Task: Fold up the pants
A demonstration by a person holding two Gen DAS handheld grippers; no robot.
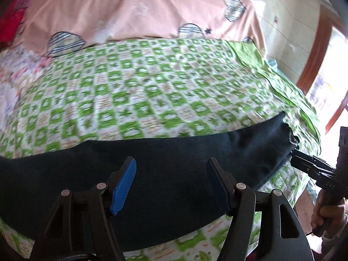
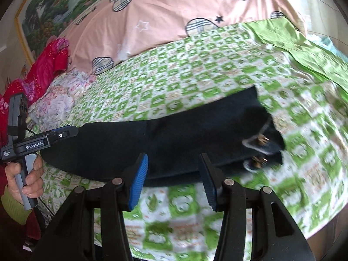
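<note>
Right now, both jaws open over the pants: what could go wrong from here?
1. The dark pants lie near the bed's front edge on the green checked sheet; a pull toward the person could drag them off.
2. The drawstring lies loose at the waistband and may get trapped in a fold.
3. The left hand-held gripper and the right hand-held gripper, both open, might pinch the sheet along with the fabric.
</note>
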